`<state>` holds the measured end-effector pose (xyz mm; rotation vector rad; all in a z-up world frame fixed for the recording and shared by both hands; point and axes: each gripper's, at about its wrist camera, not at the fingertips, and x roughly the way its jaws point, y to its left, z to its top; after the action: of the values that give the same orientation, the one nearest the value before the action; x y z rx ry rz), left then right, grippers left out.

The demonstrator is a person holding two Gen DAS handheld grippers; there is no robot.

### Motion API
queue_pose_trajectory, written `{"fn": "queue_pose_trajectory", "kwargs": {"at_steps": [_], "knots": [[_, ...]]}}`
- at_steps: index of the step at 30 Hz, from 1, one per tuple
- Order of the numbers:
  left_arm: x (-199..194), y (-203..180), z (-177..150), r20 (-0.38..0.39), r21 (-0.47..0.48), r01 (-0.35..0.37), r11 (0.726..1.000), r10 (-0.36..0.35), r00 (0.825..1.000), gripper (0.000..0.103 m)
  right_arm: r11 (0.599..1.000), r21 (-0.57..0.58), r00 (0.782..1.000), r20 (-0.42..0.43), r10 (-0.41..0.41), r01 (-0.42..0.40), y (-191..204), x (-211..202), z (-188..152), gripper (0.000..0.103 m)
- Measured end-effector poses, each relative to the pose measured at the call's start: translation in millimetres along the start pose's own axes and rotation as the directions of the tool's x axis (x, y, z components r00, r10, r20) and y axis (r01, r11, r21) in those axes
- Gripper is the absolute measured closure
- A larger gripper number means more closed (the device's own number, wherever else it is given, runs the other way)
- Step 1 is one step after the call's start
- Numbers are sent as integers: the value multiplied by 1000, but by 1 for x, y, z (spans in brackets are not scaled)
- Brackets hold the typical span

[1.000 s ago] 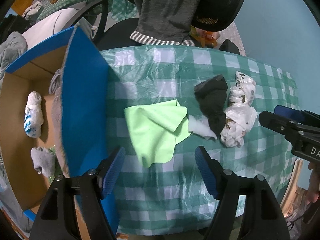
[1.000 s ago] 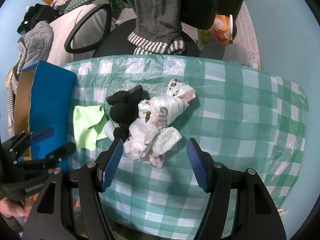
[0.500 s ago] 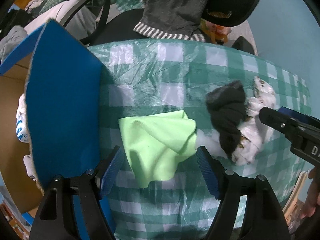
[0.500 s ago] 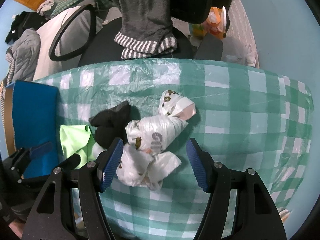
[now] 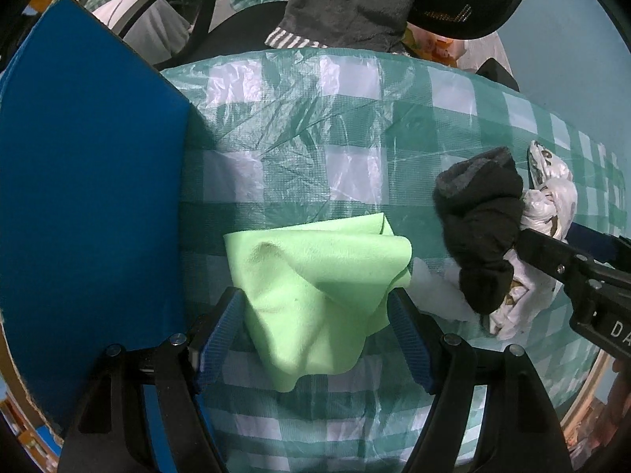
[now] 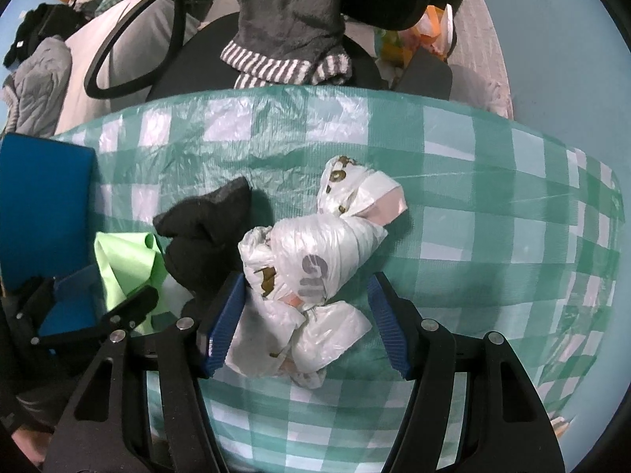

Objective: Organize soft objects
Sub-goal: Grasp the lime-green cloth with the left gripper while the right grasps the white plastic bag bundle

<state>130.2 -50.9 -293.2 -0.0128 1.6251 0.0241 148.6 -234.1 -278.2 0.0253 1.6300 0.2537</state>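
A light green cloth (image 5: 315,283) lies crumpled on the green checked tablecloth (image 5: 315,126); my left gripper (image 5: 315,339) is open with its blue pads on either side of the cloth's near part. A black sock (image 5: 481,228) lies to its right, beside a knotted bundle of white plastic bags (image 6: 315,264). My right gripper (image 6: 307,323) is open, its pads on either side of the bag bundle's near end. The green cloth (image 6: 126,256) and the sock (image 6: 205,236) also show in the right wrist view.
A blue cardboard box flap (image 5: 86,197) stands upright at the left of the table. An office chair draped with a grey striped garment (image 6: 292,15) stands behind the table's far edge. The right gripper's body (image 5: 572,276) shows at the right in the left wrist view.
Both grippers have moved forward and down. The green cloth now sits between the left pads and the bag bundle between the right pads. The box interior has left the left view.
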Motion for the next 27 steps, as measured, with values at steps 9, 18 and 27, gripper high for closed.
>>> {"fn": "queue_pose_trajectory", "kwargs": {"at_steps": [9,18,27], "knots": [[-5,-8,-12,27,66,-27,997,25,999,80,998,-58,1000,-20,-11,10,4,8,-16,65],[-15,-8,-27,39,92,-13,996,10,999,94,996,-91,1000,8,-24,25,-1,-2,-35,69],[-36,-9,-57,68,95,-5,995,-1,998,94,992,-119,999,37,-30,35,-4,-17,-50,70]]}}
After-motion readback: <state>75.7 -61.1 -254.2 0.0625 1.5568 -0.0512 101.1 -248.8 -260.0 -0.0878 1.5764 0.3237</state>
